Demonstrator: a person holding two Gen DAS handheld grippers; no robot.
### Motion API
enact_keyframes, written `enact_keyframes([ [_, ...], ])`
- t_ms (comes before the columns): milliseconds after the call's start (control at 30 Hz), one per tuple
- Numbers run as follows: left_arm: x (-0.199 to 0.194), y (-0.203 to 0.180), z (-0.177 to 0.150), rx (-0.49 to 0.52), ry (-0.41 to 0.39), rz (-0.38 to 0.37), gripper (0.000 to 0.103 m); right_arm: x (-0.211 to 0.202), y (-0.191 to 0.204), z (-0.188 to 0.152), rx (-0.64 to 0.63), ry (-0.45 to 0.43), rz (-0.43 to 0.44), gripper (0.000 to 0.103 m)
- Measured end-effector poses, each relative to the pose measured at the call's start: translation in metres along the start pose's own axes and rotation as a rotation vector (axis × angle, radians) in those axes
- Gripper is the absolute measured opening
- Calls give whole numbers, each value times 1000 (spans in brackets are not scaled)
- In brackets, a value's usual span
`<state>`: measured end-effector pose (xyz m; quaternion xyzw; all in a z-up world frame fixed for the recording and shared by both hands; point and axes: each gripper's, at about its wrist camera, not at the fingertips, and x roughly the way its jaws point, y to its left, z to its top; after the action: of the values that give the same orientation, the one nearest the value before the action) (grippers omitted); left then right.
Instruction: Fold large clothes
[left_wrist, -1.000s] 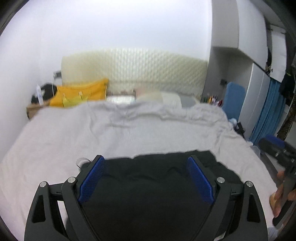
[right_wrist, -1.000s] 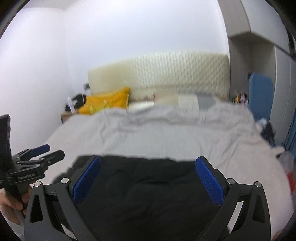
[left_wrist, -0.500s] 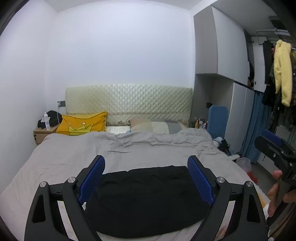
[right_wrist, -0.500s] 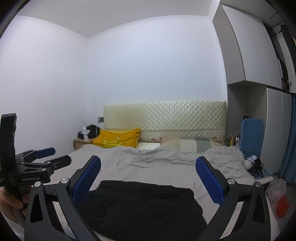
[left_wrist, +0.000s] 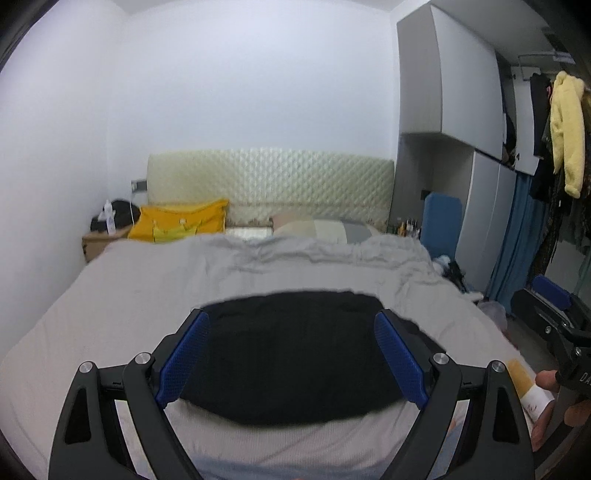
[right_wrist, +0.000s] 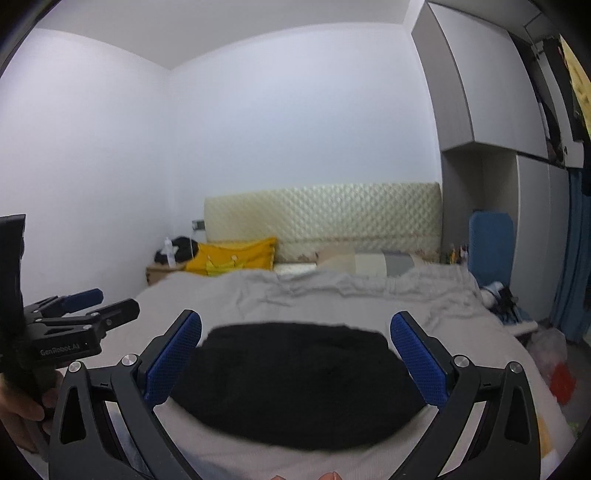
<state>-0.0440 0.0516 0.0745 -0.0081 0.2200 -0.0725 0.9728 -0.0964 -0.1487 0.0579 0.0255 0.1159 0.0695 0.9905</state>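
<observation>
A black garment (left_wrist: 295, 354) lies folded in a compact pile near the foot of a bed with a grey cover (left_wrist: 147, 288); it also shows in the right wrist view (right_wrist: 295, 384). My left gripper (left_wrist: 291, 358) is open and empty, held above and in front of the garment. My right gripper (right_wrist: 295, 362) is open and empty, also above the garment. The right gripper shows at the right edge of the left wrist view (left_wrist: 550, 306), and the left gripper shows at the left of the right wrist view (right_wrist: 77, 314).
A yellow pillow (left_wrist: 181, 221) and striped pillows (left_wrist: 325, 229) lie by the padded headboard (left_wrist: 269, 184). A nightstand (left_wrist: 99, 243) stands at the left. A wardrobe (left_wrist: 443, 110), a blue chair (left_wrist: 441, 225), hanging clothes (left_wrist: 565, 133) and floor clutter (right_wrist: 554, 369) are at the right.
Both grippers rose and pulled back from the garment, then tipped down toward it a little. The garment has stayed in place.
</observation>
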Motion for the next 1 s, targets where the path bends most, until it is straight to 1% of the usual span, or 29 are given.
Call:
enact_keyframes([
  [100, 8, 3, -15, -4, 38, 18, 92, 3, 1, -15, 1, 35, -25, 103],
  [233, 21, 8, -31, -23, 88, 21, 92, 10, 2, -35, 20, 79, -17, 103],
  [367, 33, 11, -45, -40, 127, 33, 92, 19, 4, -57, 25, 143, -18, 103],
  [500, 47, 10, -55, -37, 173, 37, 92, 29, 4, -73, 34, 189, -29, 103],
  [767, 57, 6, -60, -26, 200, 39, 92, 35, -4, -86, 54, 221, -53, 103],
  [1000, 65, 5, -61, -26, 222, 37, 92, 40, -7, -93, 57, 246, -54, 103],
])
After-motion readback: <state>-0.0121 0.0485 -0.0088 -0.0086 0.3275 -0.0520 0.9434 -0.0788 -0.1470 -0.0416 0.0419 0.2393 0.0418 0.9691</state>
